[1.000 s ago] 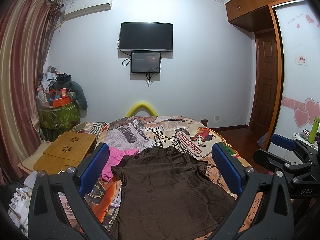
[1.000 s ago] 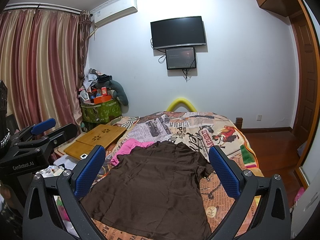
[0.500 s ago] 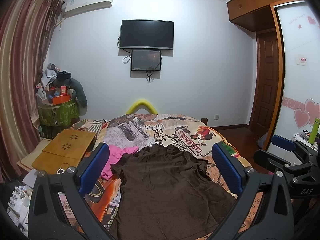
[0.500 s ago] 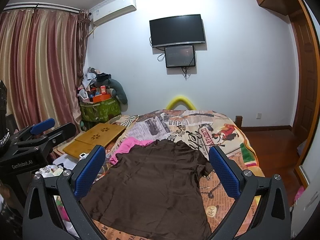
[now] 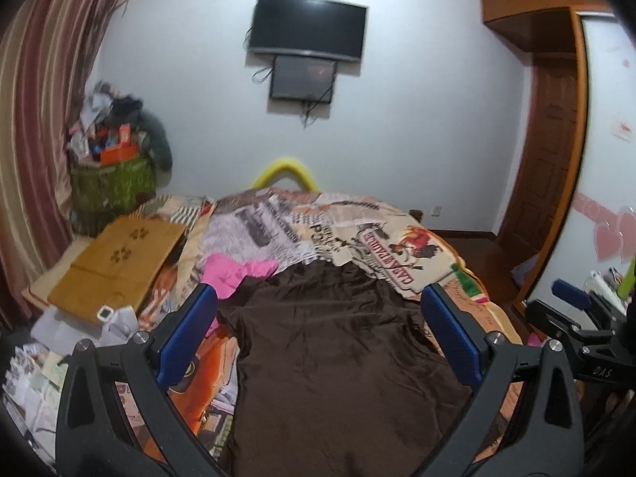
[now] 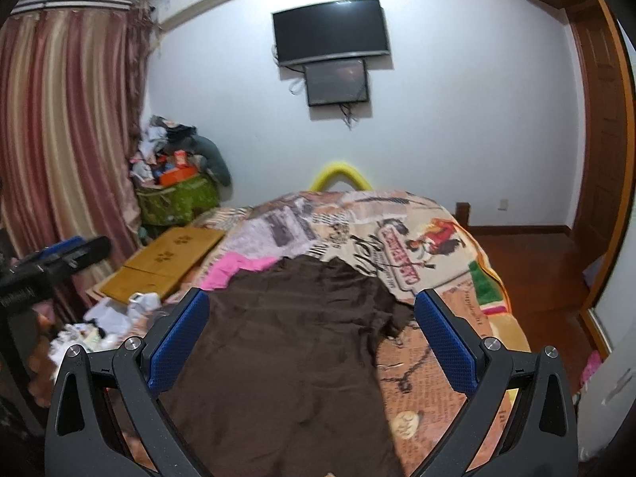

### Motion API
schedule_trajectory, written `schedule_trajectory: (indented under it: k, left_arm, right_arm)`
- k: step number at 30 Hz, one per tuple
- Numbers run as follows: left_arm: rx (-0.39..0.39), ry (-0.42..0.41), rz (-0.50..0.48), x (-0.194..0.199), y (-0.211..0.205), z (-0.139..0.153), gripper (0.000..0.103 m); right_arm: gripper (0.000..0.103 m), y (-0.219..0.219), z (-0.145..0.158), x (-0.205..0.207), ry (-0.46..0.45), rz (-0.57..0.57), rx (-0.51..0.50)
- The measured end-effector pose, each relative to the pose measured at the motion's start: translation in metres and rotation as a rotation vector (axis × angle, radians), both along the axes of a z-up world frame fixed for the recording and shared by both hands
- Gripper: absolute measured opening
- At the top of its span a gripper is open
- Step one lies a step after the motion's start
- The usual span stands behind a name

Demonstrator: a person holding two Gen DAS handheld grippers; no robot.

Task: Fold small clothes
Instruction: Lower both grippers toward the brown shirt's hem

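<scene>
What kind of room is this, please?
Most likely a home bedroom. A bed with a printed cover fills the middle, a TV hangs on the far wall, and long curtains hang on the left. A brown shirt lies spread on the bed.

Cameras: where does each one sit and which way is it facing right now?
Left wrist: on the left tool, facing along the bed toward the TV wall, above the brown shirt; its open blue fingers show, and the right tool at the right edge.
Right wrist: on the right tool, same heading; open fingers, left tool at the left edge.
Shared: shirt, pink garment, TV, wooden board.
</scene>
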State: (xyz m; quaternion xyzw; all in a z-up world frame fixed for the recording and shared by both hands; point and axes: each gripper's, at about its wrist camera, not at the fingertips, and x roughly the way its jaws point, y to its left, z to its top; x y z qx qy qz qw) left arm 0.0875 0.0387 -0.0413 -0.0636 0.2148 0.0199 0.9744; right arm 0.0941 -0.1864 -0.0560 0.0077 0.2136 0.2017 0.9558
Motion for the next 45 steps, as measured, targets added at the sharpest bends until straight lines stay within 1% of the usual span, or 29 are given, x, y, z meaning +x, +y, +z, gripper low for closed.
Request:
schedule_trajectory:
  k: [2,8,10,13,15,16,19,22,23,24,27,28,30,32,35,37,39,40,43,44,45]
  left_arm:
    - [-0.006,0.021,0.031,0.016,0.015,-0.005,0.103]
    - [0.002,0.145,0.119,0.078,0.062,-0.034,0.103]
    - [0.04,0.183,0.174,0.1,0.079,-0.049,0.103]
    - [0.143,0.245,0.23,0.132,0.095,-0.075,0.103]
    - [0.173,0.289,0.245,0.153,0.108,-0.093,0.103]
    - [0.172,0.315,0.245,0.164,0.116,-0.104,0.103]
    - [0.123,0.395,0.231,0.192,0.136,-0.136,0.103]
    - [0.037,0.49,0.207,0.217,0.153,-0.168,0.103]
    - [0.017,0.515,0.198,0.222,0.156,-0.175,0.1]
    - [-0.007,0.551,0.184,0.229,0.16,-0.186,0.095]
    - [-0.038,0.632,0.171,0.242,0.164,-0.205,0.088]
    - [-0.054,0.646,0.163,0.244,0.165,-0.208,0.087]
    - [-0.104,0.671,0.141,0.25,0.169,-0.217,0.082]
    - [-0.166,0.695,0.115,0.257,0.173,-0.226,0.079]
    - [-0.231,0.721,0.087,0.266,0.178,-0.235,0.076]
    - [-0.283,0.74,0.067,0.271,0.18,-0.243,0.074]
    - [-0.33,0.756,0.054,0.273,0.182,-0.249,0.068]
    - [-0.344,0.761,0.056,0.273,0.182,-0.252,0.068]
    - [-0.345,0.752,0.056,0.269,0.182,-0.25,0.057]
    - [-0.337,0.748,0.056,0.267,0.182,-0.248,0.046]
    - [-0.331,0.747,0.053,0.266,0.182,-0.246,0.032]
  right_arm:
    - [0.102,-0.005,-0.007,0.017,0.024,-0.017,-0.013]
    - [0.102,-0.022,-0.029,0.067,0.121,-0.05,-0.016]
    - [0.099,-0.027,-0.038,0.084,0.152,-0.068,-0.031]
    - [0.096,-0.032,-0.05,0.105,0.193,-0.082,-0.056]
    - [0.095,-0.033,-0.058,0.117,0.213,-0.088,-0.079]
    - [0.093,-0.033,-0.062,0.124,0.221,-0.089,-0.089]
    - [0.09,-0.03,-0.077,0.145,0.266,-0.078,-0.12]
    - [0.089,-0.025,-0.093,0.161,0.32,-0.038,-0.124]
    - [0.089,-0.021,-0.098,0.163,0.337,-0.02,-0.129]
    - [0.089,-0.017,-0.105,0.166,0.355,0.003,-0.134]
    - [0.088,-0.004,-0.126,0.173,0.424,0.067,-0.148]
    - [0.087,-0.001,-0.132,0.175,0.446,0.082,-0.15]
    - [0.084,0.007,-0.144,0.177,0.495,0.122,-0.171]
    - [0.082,0.011,-0.152,0.178,0.521,0.148,-0.193]
    - [0.08,0.016,-0.161,0.175,0.559,0.183,-0.224]
    - [0.077,0.017,-0.165,0.172,0.565,0.195,-0.237]
    - [0.077,0.015,-0.165,0.168,0.559,0.199,-0.248]
    - [0.077,0.016,-0.165,0.167,0.556,0.199,-0.251]
    - [0.077,0.014,-0.163,0.165,0.547,0.199,-0.26]
    - [0.077,0.015,-0.163,0.166,0.544,0.197,-0.264]
    - [0.077,0.014,-0.163,0.166,0.542,0.196,-0.265]
